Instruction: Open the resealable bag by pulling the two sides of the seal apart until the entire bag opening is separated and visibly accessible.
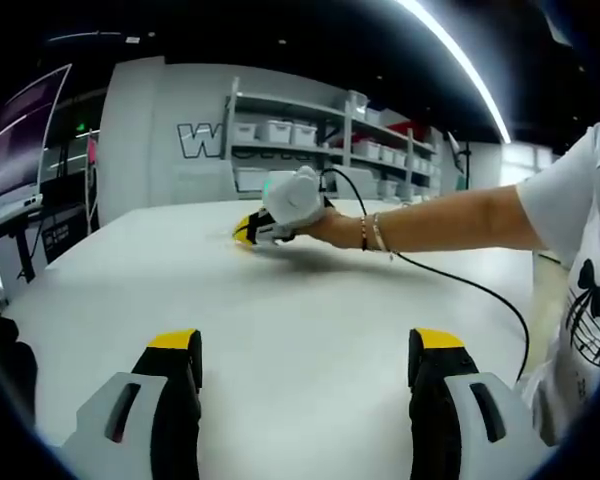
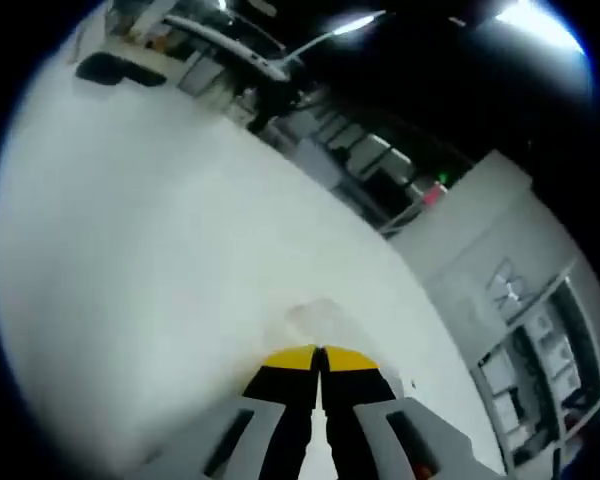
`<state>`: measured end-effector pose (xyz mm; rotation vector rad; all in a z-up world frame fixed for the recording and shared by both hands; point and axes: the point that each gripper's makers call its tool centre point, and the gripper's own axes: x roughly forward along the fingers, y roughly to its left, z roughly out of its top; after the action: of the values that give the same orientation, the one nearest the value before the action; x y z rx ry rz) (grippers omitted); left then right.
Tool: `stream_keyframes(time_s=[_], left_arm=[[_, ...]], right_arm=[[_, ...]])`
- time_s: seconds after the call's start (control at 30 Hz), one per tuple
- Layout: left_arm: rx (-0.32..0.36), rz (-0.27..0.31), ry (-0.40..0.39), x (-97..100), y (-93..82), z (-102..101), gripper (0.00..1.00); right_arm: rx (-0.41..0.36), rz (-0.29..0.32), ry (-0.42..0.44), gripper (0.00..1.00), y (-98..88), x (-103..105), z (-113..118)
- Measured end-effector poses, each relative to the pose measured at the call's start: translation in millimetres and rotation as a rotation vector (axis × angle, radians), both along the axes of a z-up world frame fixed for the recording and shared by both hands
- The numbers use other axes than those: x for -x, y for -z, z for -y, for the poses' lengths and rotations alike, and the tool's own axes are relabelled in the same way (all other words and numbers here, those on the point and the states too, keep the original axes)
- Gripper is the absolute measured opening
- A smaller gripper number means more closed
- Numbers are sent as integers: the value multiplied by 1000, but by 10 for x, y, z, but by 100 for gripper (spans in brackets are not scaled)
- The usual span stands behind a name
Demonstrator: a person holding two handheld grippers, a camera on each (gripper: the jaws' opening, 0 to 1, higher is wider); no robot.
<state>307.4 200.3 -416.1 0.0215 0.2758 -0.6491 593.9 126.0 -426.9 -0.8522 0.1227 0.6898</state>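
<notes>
We see our left gripper (image 1: 306,372) low over the white table (image 1: 300,300), its jaws wide apart and holding nothing. Far across the table, in the left gripper view, the right gripper (image 1: 252,230) is held by a hand (image 1: 325,225) with its tips down at the surface.

In the right gripper view the right gripper (image 2: 320,362) has its jaws pressed together. Just in front of the tips lies a faint, clear shape on the table, which we take for the bag (image 2: 315,318). We cannot tell if the jaws already pinch its edge or only touch it.

To do this step well, we think the right gripper should hold one lip of the seal only, not both. The left gripper is well apart and should come over to take the other lip, then both pull gently apart along the seal.

Whether the bag holds anything is too blurred to tell. The shelves (image 1: 310,140) behind carry white boxes (image 1: 275,131); their contents are hidden.
</notes>
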Motion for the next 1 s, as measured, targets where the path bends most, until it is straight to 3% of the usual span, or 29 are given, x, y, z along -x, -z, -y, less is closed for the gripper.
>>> stream_keyframes(time_s=[0.27,0.47,1.0], left_arm=[[-2,4,3,29,-11,17,84],[0,10,8,50,-37,55,84],[-10,17,3,79,-68,32,84]], right_arm=[[-153,0,70,0,-281,-7,241],[-162,3,89,0,-324,6,344],[-185,20,91,0,-438,24,287]])
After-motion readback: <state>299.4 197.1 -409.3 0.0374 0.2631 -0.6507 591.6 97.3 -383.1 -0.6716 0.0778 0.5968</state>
